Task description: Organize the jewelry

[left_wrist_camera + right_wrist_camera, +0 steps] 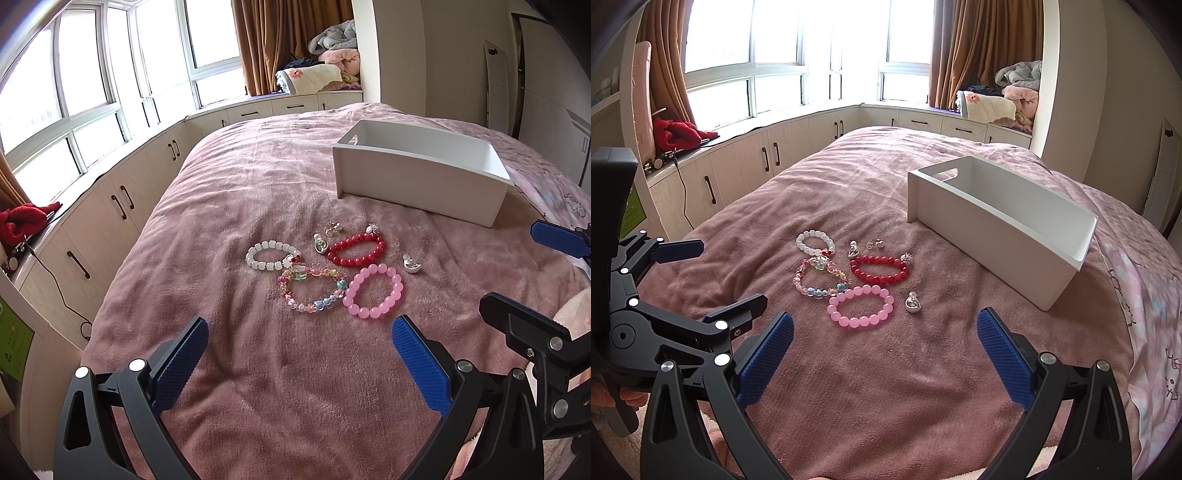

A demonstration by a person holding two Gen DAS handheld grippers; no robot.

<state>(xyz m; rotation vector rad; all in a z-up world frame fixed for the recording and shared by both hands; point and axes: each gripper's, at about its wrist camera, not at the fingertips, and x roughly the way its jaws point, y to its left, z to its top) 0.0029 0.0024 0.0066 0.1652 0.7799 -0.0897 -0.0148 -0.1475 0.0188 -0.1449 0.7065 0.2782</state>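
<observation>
Jewelry lies on a plush, wrinkled pink blanket [229, 184], ahead of both sets of jaws. Four round beaded bracelets: pink bracelet [373, 291], glossy translucent spheres; red bracelet [356, 250], smaller glossy beads; white bracelet [271, 256], matte barrel beads; multicolour bracelet [312, 290], mixed clear shapes. Three small silver charms lie among them. Beyond stands one white box [417, 177], rectangular, smooth-walled, open-topped. Left gripper [300, 363] and right gripper [885, 356], each with blue textured pads, stand wide apart, holding nothing.
</observation>
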